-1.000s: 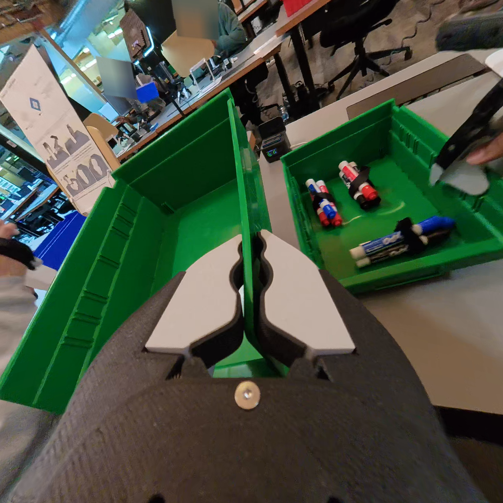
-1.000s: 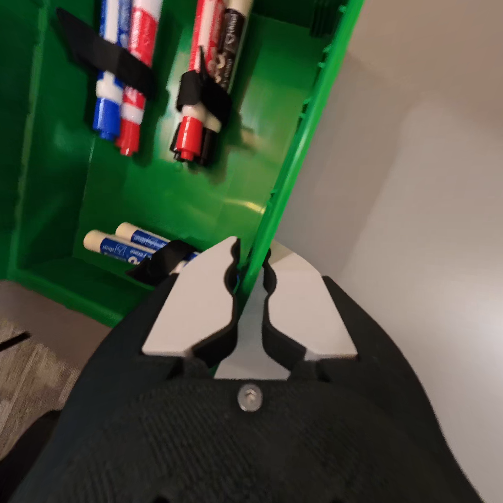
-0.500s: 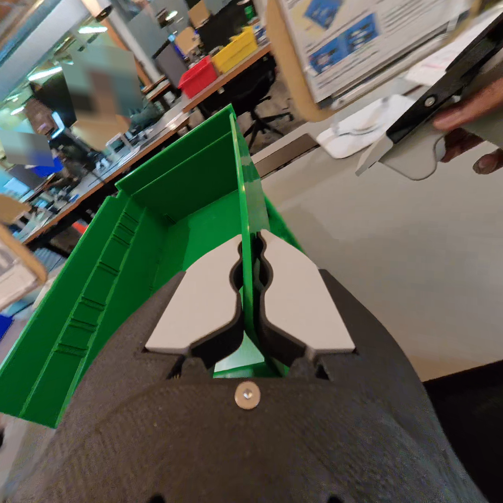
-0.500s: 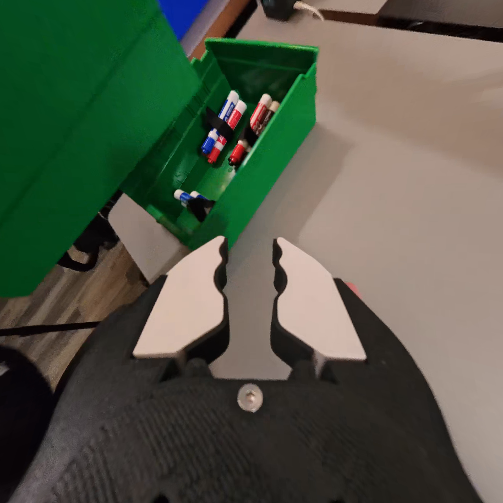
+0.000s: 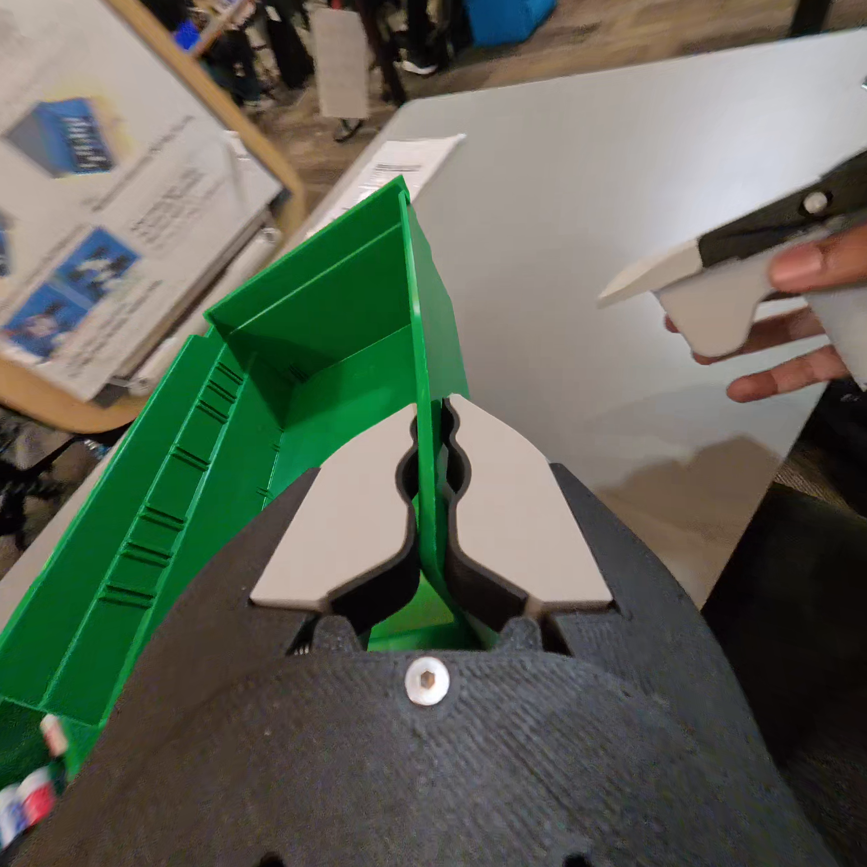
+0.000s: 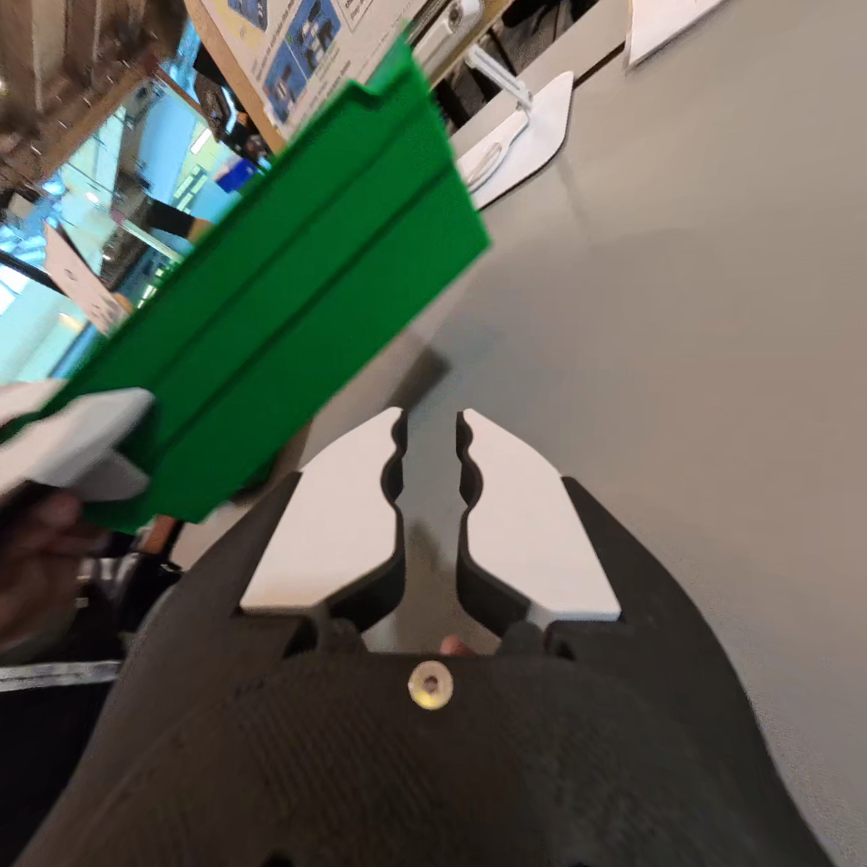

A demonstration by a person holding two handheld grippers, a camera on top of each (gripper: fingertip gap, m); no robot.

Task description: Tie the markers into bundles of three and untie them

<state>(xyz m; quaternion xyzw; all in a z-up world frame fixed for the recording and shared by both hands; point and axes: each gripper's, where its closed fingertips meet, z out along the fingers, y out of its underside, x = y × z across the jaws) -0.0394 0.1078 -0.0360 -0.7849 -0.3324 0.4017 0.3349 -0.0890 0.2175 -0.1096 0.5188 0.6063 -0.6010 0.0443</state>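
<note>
Green plastic bin (image 5: pixel 300 356), long, rectangular, open-topped w/ ribbed inner wall, is held up off the grey tabletop (image 5: pixel 633 197) and tilted; nothing seen inside it. Left gripper (image 5: pixel 429 469), grey fingers on a black textured body, is clamped on the bin's right side wall, one finger inside, one outside. Right gripper (image 6: pixel 429 474) is apart from the bin, to its right over bare tabletop, jaws narrowly parted w/ nothing between them; in left wrist view it shows right of the bin, a person's hand (image 5: pixel 807 323) on its handle. Below the bin's near-left corner, blurred red, white and blue marker ends (image 5: pixel 28 793). Beyond the bin: white printed sheet (image 5: pixel 403 164) on the tabletop, poster board w/ wooden edge (image 5: pixel 108 178) to the far left.
</note>
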